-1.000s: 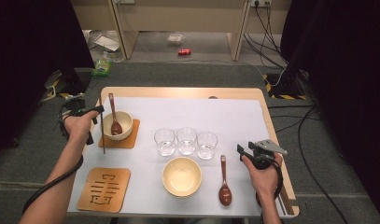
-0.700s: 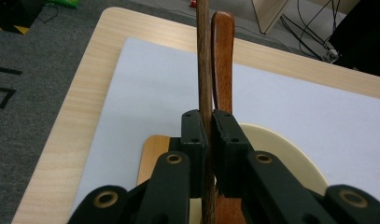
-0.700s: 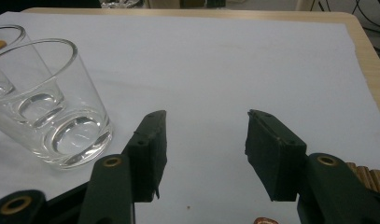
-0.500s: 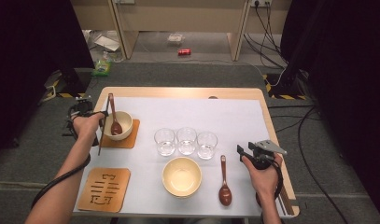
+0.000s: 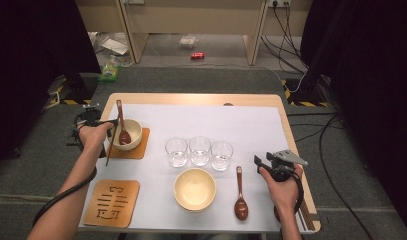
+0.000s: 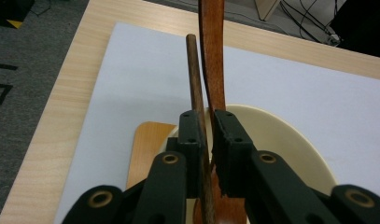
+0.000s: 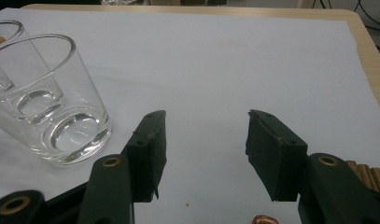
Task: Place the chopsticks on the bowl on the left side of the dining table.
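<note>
Now the left tongs (image 6: 204, 154), just easing apart, pinch a chopstick (image 6: 193, 79); right tongs (image 7: 204, 154) gape empty.

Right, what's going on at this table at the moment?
A person works a claw in each hand. The left claw sits over the cream bowl on its wooden coaster, with a dark chopstick between its jaws, beside the spoon leaning in that bowl. Those jaws have just been opening; whether they press the stick is unclear. The right claw waits open and empty near the glasses.
</note>
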Demonstrator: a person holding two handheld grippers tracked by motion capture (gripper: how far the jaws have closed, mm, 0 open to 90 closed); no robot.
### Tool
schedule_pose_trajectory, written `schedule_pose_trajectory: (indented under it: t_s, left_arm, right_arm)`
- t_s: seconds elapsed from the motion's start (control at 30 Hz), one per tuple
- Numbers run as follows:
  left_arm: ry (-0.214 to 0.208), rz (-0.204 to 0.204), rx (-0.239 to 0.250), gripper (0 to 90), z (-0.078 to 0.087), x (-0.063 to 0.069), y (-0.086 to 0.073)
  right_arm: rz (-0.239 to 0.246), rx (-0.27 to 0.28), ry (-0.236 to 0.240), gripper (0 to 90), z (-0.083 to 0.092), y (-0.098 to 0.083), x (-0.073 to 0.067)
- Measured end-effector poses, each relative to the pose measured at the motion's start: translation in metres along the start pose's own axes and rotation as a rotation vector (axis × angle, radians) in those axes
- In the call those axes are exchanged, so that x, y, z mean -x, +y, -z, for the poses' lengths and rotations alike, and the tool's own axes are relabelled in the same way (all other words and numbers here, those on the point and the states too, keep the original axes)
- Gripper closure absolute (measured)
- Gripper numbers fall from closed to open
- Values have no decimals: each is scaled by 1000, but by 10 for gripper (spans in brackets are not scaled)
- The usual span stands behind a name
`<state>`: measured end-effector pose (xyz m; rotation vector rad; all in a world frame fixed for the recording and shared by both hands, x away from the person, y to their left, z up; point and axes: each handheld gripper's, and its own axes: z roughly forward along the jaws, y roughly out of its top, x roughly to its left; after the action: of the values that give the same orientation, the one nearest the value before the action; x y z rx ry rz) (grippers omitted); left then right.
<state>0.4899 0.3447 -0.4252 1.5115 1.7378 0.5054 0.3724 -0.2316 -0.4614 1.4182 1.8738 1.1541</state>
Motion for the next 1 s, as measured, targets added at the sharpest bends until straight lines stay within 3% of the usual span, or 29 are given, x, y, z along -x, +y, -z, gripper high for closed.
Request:
schedule_pose_trajectory:
  t_s: [0.13,0.4,0.63,1.0]
  left_arm:
    - [-14,-19,15,793,7,-2,0]
    - [-13,-151,-24,857,20,-9,-8]
    - [-39,-160,-64,871,17,-9,-14]
    - [-51,-165,-64,868,15,-3,-17]
  right_arm:
    - [1,0,-1,479,1,0,1]
    - [-3,0,-6,479,2,0,2]
    - [-4,-2,-3,479,1,0,1]
    - [-5,-8,-4,479,1,-1,1]
